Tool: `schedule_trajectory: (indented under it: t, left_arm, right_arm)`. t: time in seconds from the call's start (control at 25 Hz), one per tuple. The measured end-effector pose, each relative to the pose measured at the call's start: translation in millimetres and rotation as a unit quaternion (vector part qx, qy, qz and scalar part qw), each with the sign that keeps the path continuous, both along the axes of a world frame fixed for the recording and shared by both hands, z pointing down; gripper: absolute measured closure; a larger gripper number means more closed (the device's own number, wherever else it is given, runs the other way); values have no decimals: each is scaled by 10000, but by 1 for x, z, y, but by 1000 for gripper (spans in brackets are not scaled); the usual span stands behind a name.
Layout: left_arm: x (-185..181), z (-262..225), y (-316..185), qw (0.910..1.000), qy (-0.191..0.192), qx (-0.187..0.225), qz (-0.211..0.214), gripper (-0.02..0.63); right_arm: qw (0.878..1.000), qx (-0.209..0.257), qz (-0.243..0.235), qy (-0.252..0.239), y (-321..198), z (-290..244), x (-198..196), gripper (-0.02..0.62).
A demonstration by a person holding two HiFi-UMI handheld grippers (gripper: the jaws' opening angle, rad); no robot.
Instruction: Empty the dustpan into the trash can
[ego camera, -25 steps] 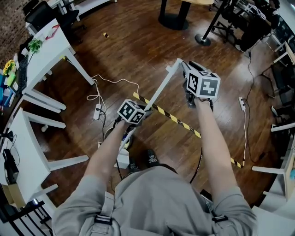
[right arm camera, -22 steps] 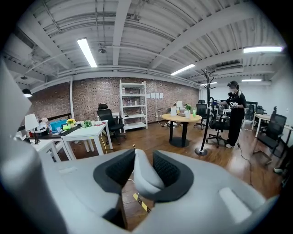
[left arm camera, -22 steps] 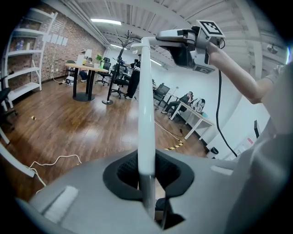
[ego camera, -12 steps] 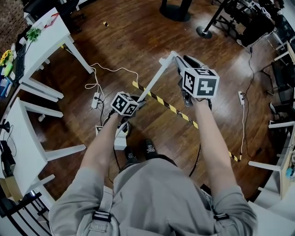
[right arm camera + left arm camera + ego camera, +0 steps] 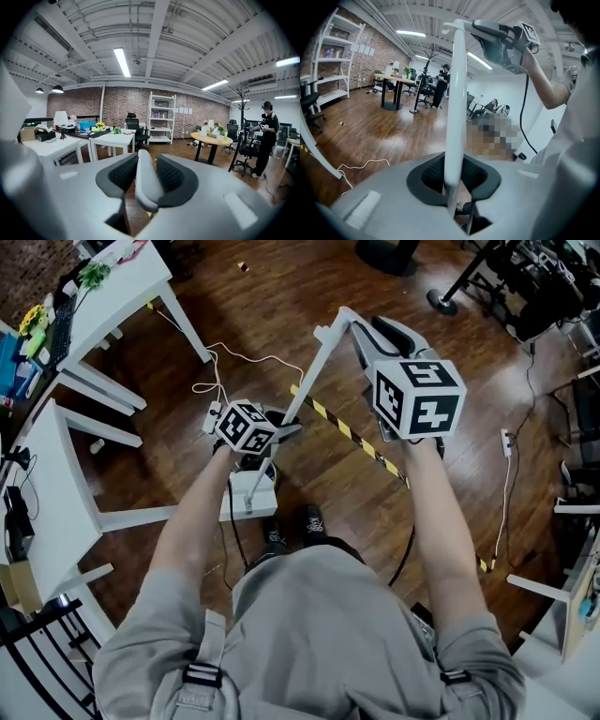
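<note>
We see both forearms stretched forward over the wooden floor, the right one reaching further and higher, the left lower and nearer the body; the right gripper points out and only slightly down at the top of the dustpan's long white pole, while the left gripper tilts more steeply down and meets the same pole lower along its length; the pole slants from the right gripper down past the left one to the dustpan, whose white pan sits low by the person's shoes, just beside the striped yellow and black tape; in the right gripper view the jaws stand about half apart and are closed on the pole's rounded top grip, both dark pads against it; in the left gripper view the pole runs upright between the jaws of the left gripper, which have just been opening; they are only a little apart, and the pads look to have eased off the pole rather than clamping it.
</note>
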State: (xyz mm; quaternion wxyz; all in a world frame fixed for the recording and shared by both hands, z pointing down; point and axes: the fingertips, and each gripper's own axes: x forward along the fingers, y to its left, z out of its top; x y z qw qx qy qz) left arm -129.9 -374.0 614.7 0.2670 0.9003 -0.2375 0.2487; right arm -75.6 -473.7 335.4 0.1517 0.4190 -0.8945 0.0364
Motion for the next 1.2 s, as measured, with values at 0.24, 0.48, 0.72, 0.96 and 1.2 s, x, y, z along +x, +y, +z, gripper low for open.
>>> schedule_trajectory:
  t: [0.24, 0.48, 0.72, 0.96, 1.2]
  left_arm:
    - [-17, -12, 18, 9999, 7, 121, -7, 549]
    - [-21, -22, 20, 9998, -7, 183, 90, 549]
    - [-8, -27, 20, 9995, 15, 179, 247, 551]
    - [0, -32, 13, 9993, 19, 216, 315, 551]
    - [-8, -3, 19, 10000, 28, -49, 31, 549]
  right_arm:
    - [9996, 251, -157, 1, 21, -15, -24, 476]
    - [9995, 329, -12, -24, 26, -25, -23, 476]
    - [9994, 276, 212, -26, 23, -27, -5, 476]
    - [9990, 304, 328, -12, 19, -33, 5, 476]
    - [9995, -9, 276, 125, 18, -2, -4, 476]
